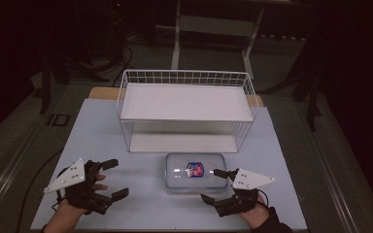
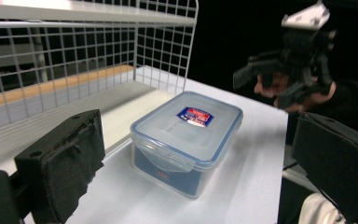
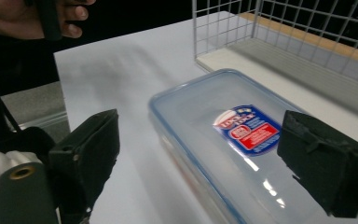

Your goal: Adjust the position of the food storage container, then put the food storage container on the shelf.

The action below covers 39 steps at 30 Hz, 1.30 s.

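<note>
Lidded box (image 1: pixel 194 173) lies long axis along the table's (image 1: pixel 126 213) near edge. Right gripper (image 1: pixel 212 186), jaws spread, beside its right end; left gripper (image 1: pixel 114 178), also spread, well apart.

Red-blue label (image 3: pixel 247 128) on container lid (image 3: pixel 205 107): print too blurred to read.

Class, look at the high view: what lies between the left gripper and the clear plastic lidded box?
Nothing: between the left gripper and the clear plastic lidded box there is bare pale table, as the high view shows.
</note>
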Motion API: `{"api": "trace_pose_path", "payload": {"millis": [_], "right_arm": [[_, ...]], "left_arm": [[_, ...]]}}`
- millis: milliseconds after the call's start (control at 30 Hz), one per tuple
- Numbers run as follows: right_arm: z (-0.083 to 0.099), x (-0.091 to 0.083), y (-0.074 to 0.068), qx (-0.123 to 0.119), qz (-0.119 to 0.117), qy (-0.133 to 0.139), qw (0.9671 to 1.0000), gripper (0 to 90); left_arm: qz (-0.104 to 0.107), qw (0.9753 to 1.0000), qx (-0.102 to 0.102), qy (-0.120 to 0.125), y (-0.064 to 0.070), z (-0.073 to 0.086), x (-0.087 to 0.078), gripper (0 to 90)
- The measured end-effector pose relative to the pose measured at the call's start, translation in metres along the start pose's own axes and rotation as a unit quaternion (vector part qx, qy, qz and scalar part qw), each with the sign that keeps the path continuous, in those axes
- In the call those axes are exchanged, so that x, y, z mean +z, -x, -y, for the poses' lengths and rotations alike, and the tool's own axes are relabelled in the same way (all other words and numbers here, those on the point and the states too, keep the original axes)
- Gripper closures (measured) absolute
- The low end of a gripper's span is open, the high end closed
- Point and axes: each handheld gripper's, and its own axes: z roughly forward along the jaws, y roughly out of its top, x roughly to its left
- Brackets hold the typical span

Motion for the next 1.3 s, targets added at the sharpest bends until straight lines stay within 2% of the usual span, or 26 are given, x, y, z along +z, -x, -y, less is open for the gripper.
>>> {"api": "trace_pose_path", "payload": {"millis": [67, 200, 367, 433, 500, 533, 600, 700, 733, 767, 833, 900, 933, 967, 1000, 1133, 1167, 1233, 1300], "right_arm": [[-0.002, -0.005, 0.002, 0.004, 0.011, 0.007, 0.9999, 12.1], [-0.007, -0.017, 0.006, 0.005, 0.055, 0.026, 0.9982, 13.4], [-0.012, -0.028, 0.011, 0.008, 0.067, 0.037, 0.9971, 14.6], [-0.015, -0.033, 0.011, 0.005, 0.079, 0.041, 0.9960, 14.6], [-0.016, -0.037, 0.013, 0.010, 0.077, 0.052, 0.9956, 17.2], [-0.017, -0.038, 0.015, 0.025, 0.069, 0.045, 0.9963, 17.1], [-0.017, -0.040, 0.021, 0.039, 0.067, 0.035, 0.9963, 17.1], [-0.016, -0.042, 0.026, 0.056, 0.087, 0.029, 0.9942, 13.7], [-0.015, -0.043, 0.027, 0.057, 0.099, 0.026, 0.9931, 13.2], [-0.014, -0.043, 0.028, 0.055, 0.100, 0.028, 0.9931, 11.5], [-0.014, -0.044, 0.029, 0.051, 0.123, 0.026, 0.9907, 10.6], [-0.013, -0.046, 0.031, 0.055, 0.123, 0.032, 0.9903, 10.6], [-0.013, -0.046, 0.033, 0.058, 0.114, 0.032, 0.9913, 10.6], [-0.012, -0.046, 0.034, 0.056, 0.118, 0.033, 0.9909, 10.6], [-0.012, -0.047, 0.035, 0.052, 0.125, 0.034, 0.9902, 10.6], [-0.010, -0.048, 0.036, 0.046, 0.119, 0.041, 0.9910, 12.6], [-0.010, -0.048, 0.036, 0.048, 0.116, 0.042, 0.9911, 12.6], [-0.008, -0.048, 0.038, 0.050, 0.118, 0.043, 0.9909, 12.6], [-0.006, -0.048, 0.040, 0.058, 0.116, 0.040, 0.9907, 12.3]], "left_arm": [[0.005, 1.0000, 0.003, -0.004, 0.002, -0.007, 0.006, 1.9], [0.015, 0.9997, -0.005, -0.016, 0.005, -0.025, 0.015, 0.9], [0.010, 0.9996, -0.007, -0.025, 0.007, -0.037, 0.024, 0.2], [0.015, 0.9993, -0.014, -0.033, 0.006, -0.042, 0.030, 0.2], [0.017, 0.9989, -0.023, -0.038, 0.005, -0.046, 0.036, 0.2], [0.018, 0.9986, -0.028, -0.041, 0.005, -0.048, 0.039, 0.2], [0.027, 0.9980, -0.038, -0.043, 0.004, -0.051, 0.045, 0.2], [0.043, 0.9967, -0.050, -0.048, 0.003, -0.056, 0.058, 0.3], [0.043, 0.9965, -0.050, -0.052, 0.003, -0.057, 0.061, 0.2], [0.048, 0.9956, -0.052, -0.061, 0.002, -0.059, 0.067, 0.2], [0.051, 0.9945, -0.060, -0.068, 0.001, -0.060, 0.075, 0.2], [0.051, 0.9930, -0.072, -0.078, -0.004, -0.060, 0.084, 0.2], [0.052, 0.9924, -0.079, -0.079, -0.006, -0.060, 0.086, 0.2], [0.049, 0.9911, -0.092, -0.083, -0.008, -0.059, 0.091, 0.2], [0.047, 0.9907, -0.096, -0.085, -0.009, -0.058, 0.093, 0.2], [0.038, 0.9865, -0.117, -0.108, -0.014, -0.050, 0.106, 0.0], [0.032, 0.9843, -0.124, -0.122, -0.016, -0.046, 0.111, 0.0], [0.020, 0.9813, -0.135, -0.136, -0.021, -0.039, 0.117, 0.0], [0.018, 0.9779, -0.149, -0.145, -0.026, -0.033, 0.122, 0.0]]}}
